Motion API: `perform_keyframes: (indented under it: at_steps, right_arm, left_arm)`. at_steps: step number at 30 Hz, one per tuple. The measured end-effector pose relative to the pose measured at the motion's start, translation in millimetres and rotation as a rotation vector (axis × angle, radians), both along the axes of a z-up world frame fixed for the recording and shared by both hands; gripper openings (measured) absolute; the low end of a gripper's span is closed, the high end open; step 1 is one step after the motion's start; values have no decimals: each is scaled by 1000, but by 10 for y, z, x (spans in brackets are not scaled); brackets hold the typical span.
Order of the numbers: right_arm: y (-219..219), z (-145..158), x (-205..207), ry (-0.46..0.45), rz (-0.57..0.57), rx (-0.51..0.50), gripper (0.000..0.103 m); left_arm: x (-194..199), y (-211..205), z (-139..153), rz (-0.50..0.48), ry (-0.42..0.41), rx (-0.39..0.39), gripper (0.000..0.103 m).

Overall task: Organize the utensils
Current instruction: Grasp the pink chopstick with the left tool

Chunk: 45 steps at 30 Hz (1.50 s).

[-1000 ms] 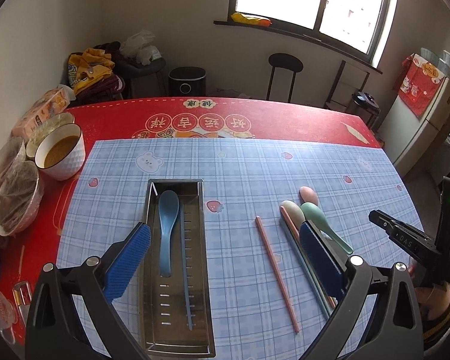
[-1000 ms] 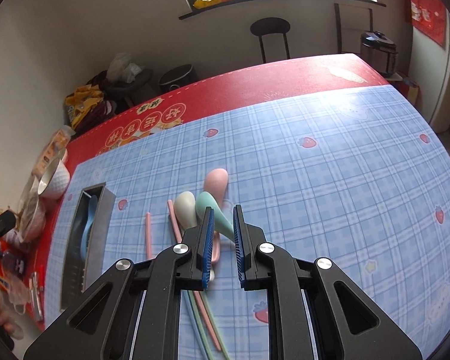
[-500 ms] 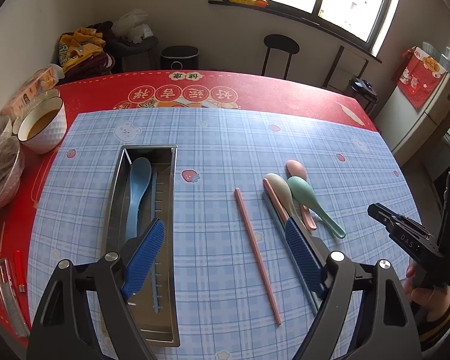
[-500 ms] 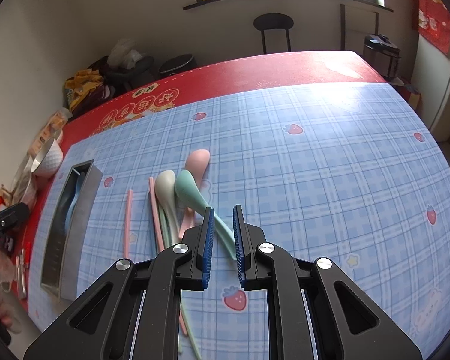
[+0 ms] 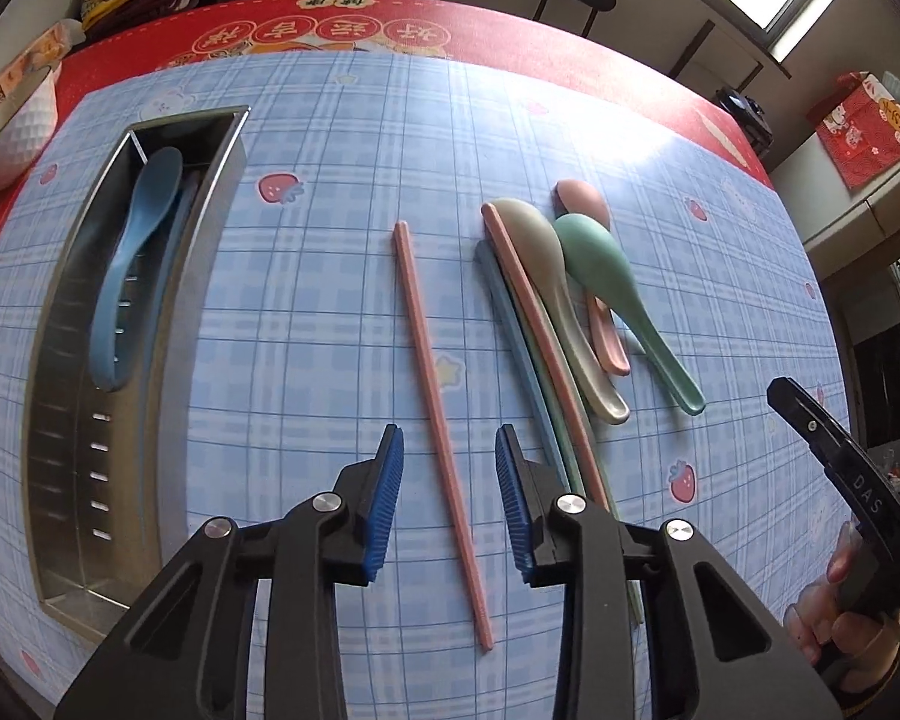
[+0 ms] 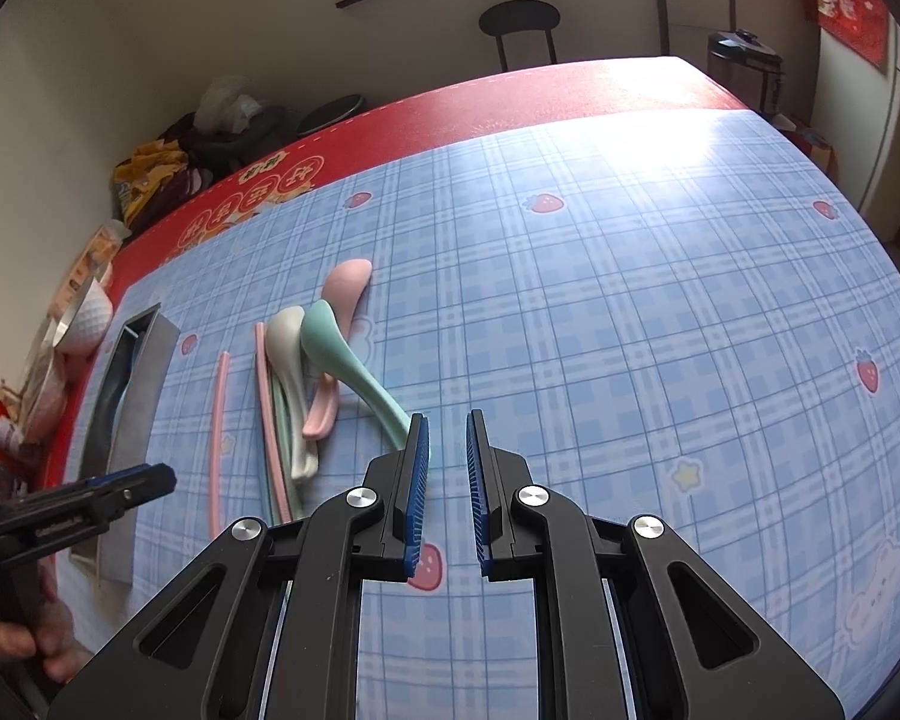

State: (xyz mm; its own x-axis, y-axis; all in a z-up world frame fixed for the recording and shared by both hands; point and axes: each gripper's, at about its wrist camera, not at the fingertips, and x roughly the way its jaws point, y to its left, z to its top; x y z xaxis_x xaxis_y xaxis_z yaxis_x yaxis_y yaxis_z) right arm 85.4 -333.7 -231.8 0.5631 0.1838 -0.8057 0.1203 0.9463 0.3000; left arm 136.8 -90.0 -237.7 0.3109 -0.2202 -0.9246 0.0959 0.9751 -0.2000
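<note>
Left wrist view
- The left gripper (image 5: 448,462) points down at the blue plaid cloth (image 5: 330,276); its jaws have just been closing.
- A lone pink chopstick (image 5: 435,414) lies between the blue pads, touching neither, so the claw is still open around it.
- Taking that chopstick as the landmark: a steel tray (image 5: 84,432) lies well to its left, lengthwise, with a blue spoon (image 5: 132,258) inside it.
- To the chopstick's right lies a bundle: a blue stick (image 5: 513,336), a second pink chopstick (image 5: 540,324), a beige spoon (image 5: 555,294), a green spoon (image 5: 615,294) and a pink spoon (image 5: 594,276), overlapping one another.
- Far right of the chopstick, a hand (image 5: 840,624) holds the other gripper above the cloth.
- A white bowl (image 5: 21,126) stands beyond the tray on the red table (image 5: 120,66).

Right wrist view
- The right gripper (image 6: 448,450) hangs over the cloth (image 6: 630,300) with its jaws nearly closed, a narrow gap left and nothing in it.
- The green spoon (image 6: 342,354) has its handle end just beside the left pad; whether they touch I cannot tell.
- The lone chopstick (image 6: 217,432) lies left of the bundle, the tray (image 6: 132,396) further left.
- The left gripper (image 6: 150,480) shows at the left edge, over the tray's near end.
</note>
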Motion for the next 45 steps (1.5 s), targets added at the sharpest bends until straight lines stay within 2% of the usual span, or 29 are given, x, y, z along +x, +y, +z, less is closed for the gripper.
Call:
perform_keyframes:
  at_steps: [6, 13, 17, 25, 29, 30, 31, 33, 34, 40, 45]
  right_arm:
    - [-129, -38, -48, 6, -22, 6, 14]
    - [-248, -25, -75, 1, -44, 27, 14]
    - [-262, -16, -93, -1, -45, 38, 14]
    - [-245, -98, -150, 28, -38, 45, 14]
    - [-215, -134, -161, 40, -29, 46, 14]
    - [-205, -134, -162, 40, -26, 44, 14]
    - [-195, -133, -161, 40, -23, 42, 14]
    - [-180, -126, -163, 38, -18, 38, 14]
    - [-176, -126, -165, 38, -16, 35, 14]
    - [-139, -161, -160, 48, -7, 24, 14]
    - [-53, -186, -121, 49, 16, 3, 14]
  left_arm:
    - [117, -109, -167, 10, -8, 40, 31]
    - [130, -190, -280, 17, 26, 80, 30]
    - [105, -266, -285, -2, 3, 130, 29]
    - [44, -348, -307, -39, -46, 180, 29]
    - [26, -328, -302, -45, -62, 165, 29]
    - [29, -323, -299, -41, -64, 168, 23]
    - [31, -294, -294, -27, -62, 168, 12]
    - [-9, -165, -286, 1, -47, 122, 5]
    - [1, -149, -290, 5, -42, 102, 6]
    - [-119, -86, -247, 5, -39, 95, 5]
    - [-243, -36, -109, -19, -75, 77, 5]
